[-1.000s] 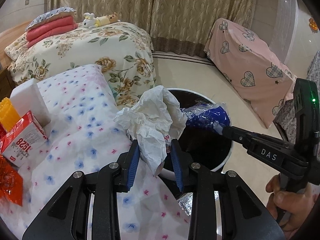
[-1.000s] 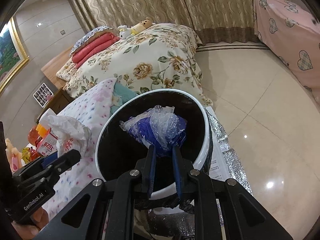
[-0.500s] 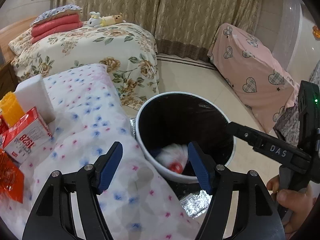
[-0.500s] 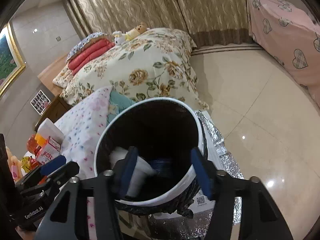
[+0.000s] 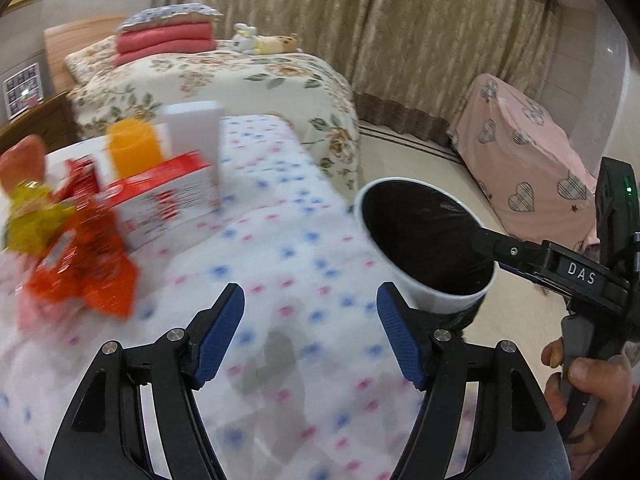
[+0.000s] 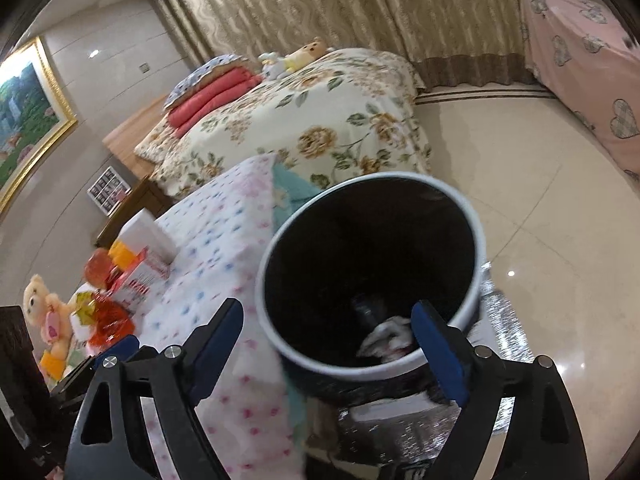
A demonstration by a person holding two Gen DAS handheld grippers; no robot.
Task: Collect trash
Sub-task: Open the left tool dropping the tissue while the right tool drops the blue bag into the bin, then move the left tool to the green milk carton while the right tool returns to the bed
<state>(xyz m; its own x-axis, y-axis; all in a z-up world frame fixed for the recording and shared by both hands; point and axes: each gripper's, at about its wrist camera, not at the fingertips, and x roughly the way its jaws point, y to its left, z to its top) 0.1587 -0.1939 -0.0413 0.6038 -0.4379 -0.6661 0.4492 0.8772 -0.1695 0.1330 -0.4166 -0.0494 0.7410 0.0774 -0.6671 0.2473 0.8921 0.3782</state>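
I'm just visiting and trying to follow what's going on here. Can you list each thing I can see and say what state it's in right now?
left gripper: open, nothing between its jaws, which have just been opening.
right gripper: open, empty, jaws just opened wider.
trash bin: upright, uncovered, black liner inside.
crumpled white paper: lying at the bin's bottom.
red and white carton: standing on the dotted tablecloth.
orange wrapper: crumpled, on the cloth.

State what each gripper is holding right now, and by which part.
Nothing is held. The left gripper stands open over the spotted cloth, and the right gripper stands open at the trash bin; both have just been opening, with nothing between their pads.
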